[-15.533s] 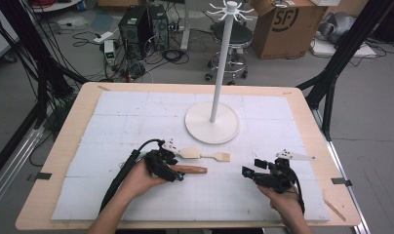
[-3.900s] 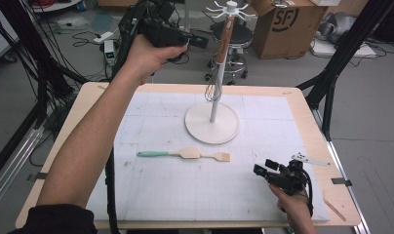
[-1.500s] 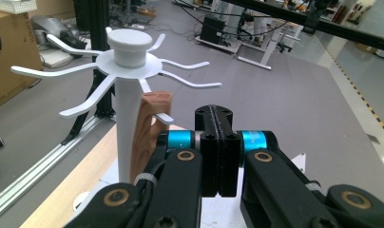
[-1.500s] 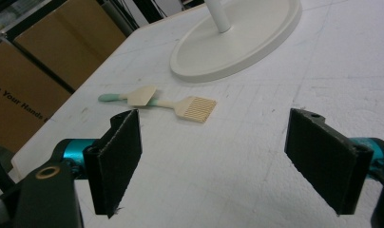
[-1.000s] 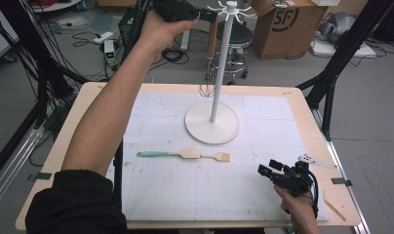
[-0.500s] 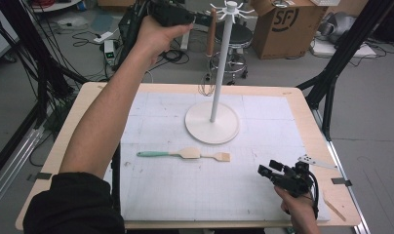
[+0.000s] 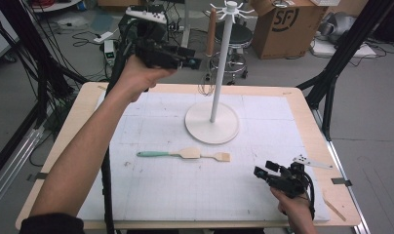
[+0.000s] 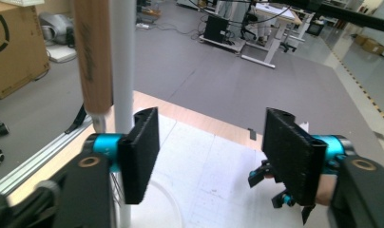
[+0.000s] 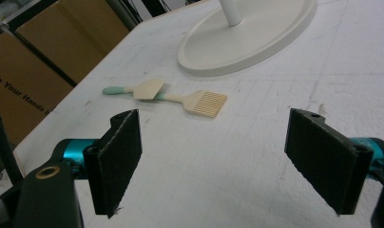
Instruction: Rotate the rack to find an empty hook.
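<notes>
A white hook stand (image 7: 218, 73) rises from its round base (image 7: 212, 124) at the back middle of the mat. A wooden-handled whisk (image 7: 211, 30) hangs from its top; that handle (image 8: 91, 57) shows close beside the pole (image 8: 121, 71). My left gripper (image 7: 191, 62) is held high, left of the pole, open and empty (image 8: 209, 154). On the mat lie a teal-handled spatula (image 7: 178, 153) and a small brush (image 7: 222, 157), touching end to end. My right gripper (image 7: 259, 172) rests low at the front right, open (image 9: 211, 166), facing the spatula (image 9: 147, 89) and brush (image 9: 206, 103).
The white mat (image 7: 151, 195) covers most of the wooden table (image 7: 83, 105). A thin wooden strip (image 7: 337, 207) lies at the front right corner. Black frame struts (image 7: 331, 83) stand by the right edge. A cardboard box (image 7: 283, 22) and a stool (image 7: 236, 36) sit on the floor behind.
My left gripper has come down and back from the top of the stand, empty, while the whisk stays hanging there. The right gripper has hardly moved.
</notes>
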{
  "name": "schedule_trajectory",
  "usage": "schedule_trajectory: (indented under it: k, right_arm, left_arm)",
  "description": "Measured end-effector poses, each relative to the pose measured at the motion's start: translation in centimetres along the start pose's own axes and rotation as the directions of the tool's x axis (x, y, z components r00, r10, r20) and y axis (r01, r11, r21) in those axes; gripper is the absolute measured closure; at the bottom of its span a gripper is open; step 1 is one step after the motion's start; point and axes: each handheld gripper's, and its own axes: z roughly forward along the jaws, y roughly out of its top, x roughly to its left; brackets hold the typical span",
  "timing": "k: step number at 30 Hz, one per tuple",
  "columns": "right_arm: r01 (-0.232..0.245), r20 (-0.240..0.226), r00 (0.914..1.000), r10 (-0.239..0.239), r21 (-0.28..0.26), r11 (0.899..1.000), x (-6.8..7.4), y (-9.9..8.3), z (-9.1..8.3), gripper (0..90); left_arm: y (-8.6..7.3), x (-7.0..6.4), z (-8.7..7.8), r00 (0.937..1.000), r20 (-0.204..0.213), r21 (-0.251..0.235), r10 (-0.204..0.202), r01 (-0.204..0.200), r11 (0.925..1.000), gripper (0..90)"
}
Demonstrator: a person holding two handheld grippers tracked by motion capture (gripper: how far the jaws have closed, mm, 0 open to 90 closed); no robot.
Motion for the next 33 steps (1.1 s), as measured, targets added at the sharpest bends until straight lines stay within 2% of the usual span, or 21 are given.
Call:
schedule_trajectory:
  k: [2,5,7,13,22,28,33]
  right_arm:
    - [0.002,-0.001,1.0000,-0.002,-0.001,1.000,0.1,0.0,0.1,19.1]
    - [0.007,0.001,1.0000,-0.007,0.001,1.000,0.3,-0.1,0.3,19.1]
    - [0.011,0.001,0.9999,-0.011,0.008,1.000,0.4,-0.1,0.3,19.1]
    - [0.014,0.009,0.9999,-0.014,0.020,1.000,0.5,-0.3,0.6,19.1]
    - [0.029,0.010,0.9995,-0.030,0.035,0.999,0.8,-0.3,1.2,19.1]
    - [0.035,0.007,0.9994,-0.035,0.037,0.999,0.9,-0.3,1.3,19.1]
    - [0.033,0.010,0.9994,-0.033,0.034,0.999,1.0,-0.4,1.3,19.1]
  left_arm:
    - [-1.5,-0.6,-0.3,1.0000,0.002,0.002,0.006,-0.006,1.0000,33.2]
    - [-4.2,-1.1,-0.6,0.9999,0.006,0.008,-0.014,0.014,0.9999,31.9]
    - [-6.1,-1.4,-0.8,0.9995,0.009,0.007,-0.031,0.031,0.9995,31.8]
    - [-11.1,-2.3,-1.7,0.9991,0.004,0.006,-0.043,0.043,0.9991,32.1]
    - [-15.6,-3.0,-2.5,0.9958,0.020,-0.013,-0.090,0.090,0.9959,32.8]
    - [-18.9,-3.6,-2.6,0.9903,0.033,-0.031,-0.135,0.136,0.9903,33.3]
    - [-21.8,-4.2,-3.0,0.9873,0.012,-0.037,-0.158,0.159,0.9866,33.1]
